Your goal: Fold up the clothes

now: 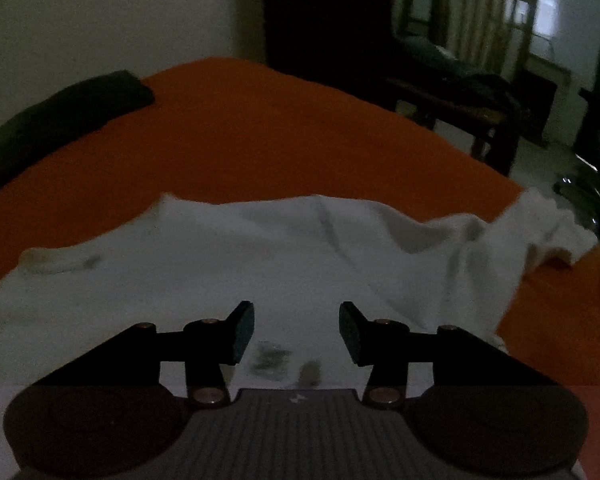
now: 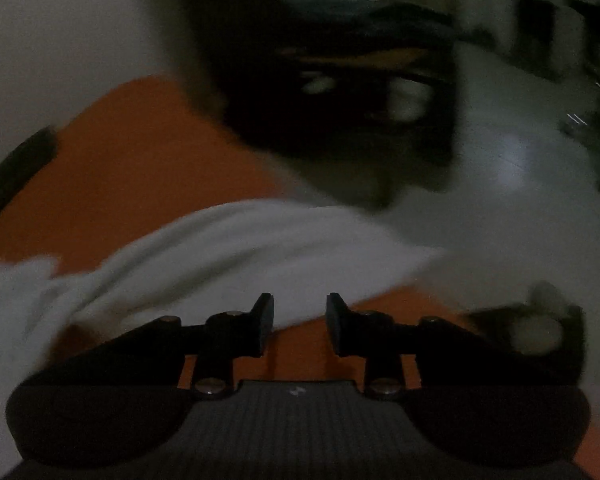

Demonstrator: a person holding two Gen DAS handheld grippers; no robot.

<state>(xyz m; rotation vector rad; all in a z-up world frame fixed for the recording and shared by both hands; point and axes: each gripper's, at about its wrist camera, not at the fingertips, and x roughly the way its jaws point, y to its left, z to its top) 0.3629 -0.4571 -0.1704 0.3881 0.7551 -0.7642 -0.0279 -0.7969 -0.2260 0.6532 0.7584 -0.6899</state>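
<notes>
- We are working over a white cotton T-shirt (image 1: 236, 264) that is lying spread across an orange bed sheet (image 1: 260, 128); the ribbed collar (image 1: 46, 260) is sitting toward the left edge of the left wrist view, and a bunched sleeve (image 1: 548, 228) is trailing off to the right.
- We are holding the left gripper (image 1: 297, 330) above the shirt body, angled downward. Its jaws are standing partly open, and nothing is between the pads; only flat fabric with a few grey smudges (image 1: 276, 360) is showing in the gap.
- We are holding the right gripper (image 2: 300, 322) over the shirt's edge, where white cloth is giving way to orange sheet. Its jaws are also partly open and are gripping nothing. This view is blurred, so finer detail is not readable.
- We are judging that both tools are empty because they are positioned between grasps: the shirt is lying mostly flat, which suits a fresh pinch at a hem or a sleeve.
- We are noting a dark folded garment (image 1: 60, 120) resting at the far left of the sheet, well apart from the shirt, probably set aside to keep the working area free.
- We are also noting a wooden chair (image 1: 480, 40) standing beyond the bed, clear of the task.
</notes>
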